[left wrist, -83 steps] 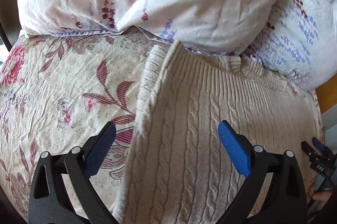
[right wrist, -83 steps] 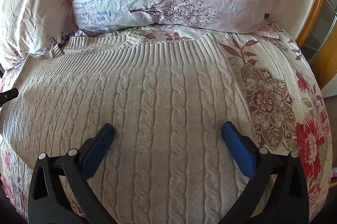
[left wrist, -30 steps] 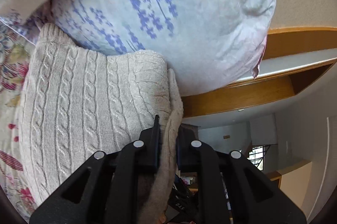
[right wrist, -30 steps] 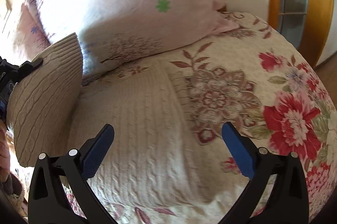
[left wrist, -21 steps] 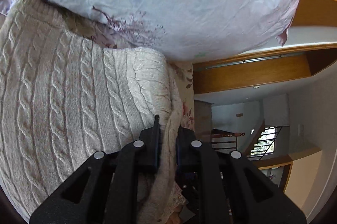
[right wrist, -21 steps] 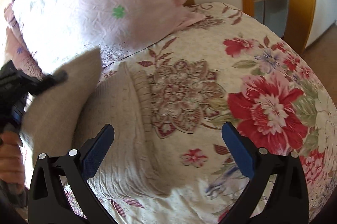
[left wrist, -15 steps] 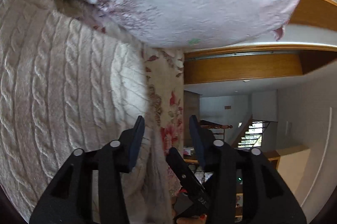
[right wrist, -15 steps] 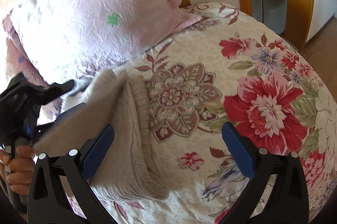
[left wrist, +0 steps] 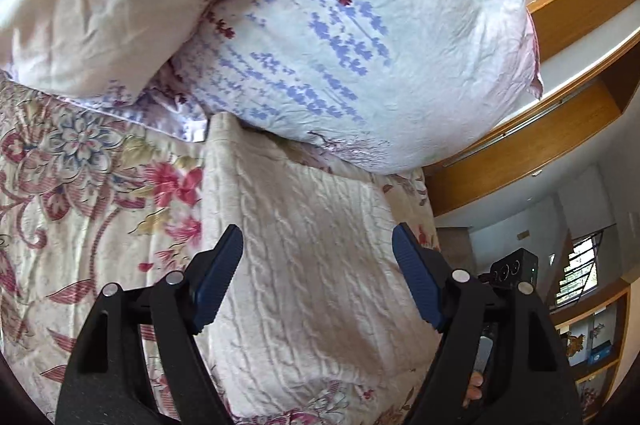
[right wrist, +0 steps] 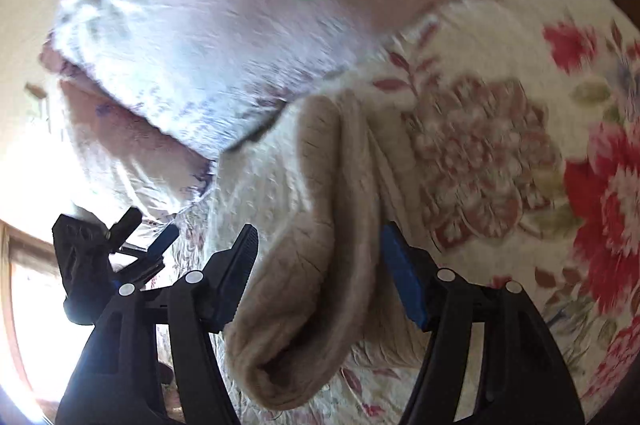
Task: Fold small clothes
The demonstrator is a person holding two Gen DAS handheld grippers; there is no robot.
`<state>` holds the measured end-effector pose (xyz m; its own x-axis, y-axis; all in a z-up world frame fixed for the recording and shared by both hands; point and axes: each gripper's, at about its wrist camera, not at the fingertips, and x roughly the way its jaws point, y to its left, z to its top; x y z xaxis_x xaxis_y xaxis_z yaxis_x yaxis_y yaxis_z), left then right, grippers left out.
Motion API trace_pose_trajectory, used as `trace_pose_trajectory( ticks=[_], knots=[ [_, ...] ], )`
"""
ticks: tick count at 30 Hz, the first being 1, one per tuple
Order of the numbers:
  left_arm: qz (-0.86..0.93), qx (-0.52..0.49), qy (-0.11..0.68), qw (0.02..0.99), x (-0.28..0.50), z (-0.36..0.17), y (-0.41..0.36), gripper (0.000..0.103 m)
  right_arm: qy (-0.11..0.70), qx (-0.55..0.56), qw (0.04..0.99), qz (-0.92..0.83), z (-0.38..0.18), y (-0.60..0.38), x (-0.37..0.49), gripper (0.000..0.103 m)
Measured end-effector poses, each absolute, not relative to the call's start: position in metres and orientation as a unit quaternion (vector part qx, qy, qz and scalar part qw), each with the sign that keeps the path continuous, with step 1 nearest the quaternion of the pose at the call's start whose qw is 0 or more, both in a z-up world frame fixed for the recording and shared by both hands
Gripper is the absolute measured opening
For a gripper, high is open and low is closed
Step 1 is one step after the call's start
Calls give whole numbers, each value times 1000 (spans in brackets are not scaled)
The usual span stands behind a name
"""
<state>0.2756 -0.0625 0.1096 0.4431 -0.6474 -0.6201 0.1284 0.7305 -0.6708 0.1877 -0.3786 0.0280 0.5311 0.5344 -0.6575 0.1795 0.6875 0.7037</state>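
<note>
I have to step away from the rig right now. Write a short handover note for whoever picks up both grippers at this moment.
Left gripper: jaws have just been opening and stand apart over the sweater, nothing pinched.
Right gripper: jaws have just been closing around the sweater's thick folded edge; from the blurred view the pads do not seem to press on it yet.
Things: cream cable-knit sweater lies on the floral bedspread, its far end against the pillows.
Done: one side is folded over, so the sweater lies doubled.
Left: probably grip the folded edge, make the remaining fold, and smooth the bundle.
</note>
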Motion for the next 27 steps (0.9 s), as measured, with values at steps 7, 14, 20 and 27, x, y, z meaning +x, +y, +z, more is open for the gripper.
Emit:
trace_pose_trajectory(
  ticks=[7,14,20,27],
  knots=[
    [-233,-286,474,799,267,100,-46,77,437,411,785,156,40,-381,180,66],
    [-245,-262,471,806,263,104,-58,80,509,349,769,166,25,-343,202,37],
    [-239,-235,472,815,260,105,-62,80,464,342,801,162,36,-349,194,11],
    [-244,-185,469,829,255,109,-78,83,430,319,835,125,61,-366,186,10]
  ],
)
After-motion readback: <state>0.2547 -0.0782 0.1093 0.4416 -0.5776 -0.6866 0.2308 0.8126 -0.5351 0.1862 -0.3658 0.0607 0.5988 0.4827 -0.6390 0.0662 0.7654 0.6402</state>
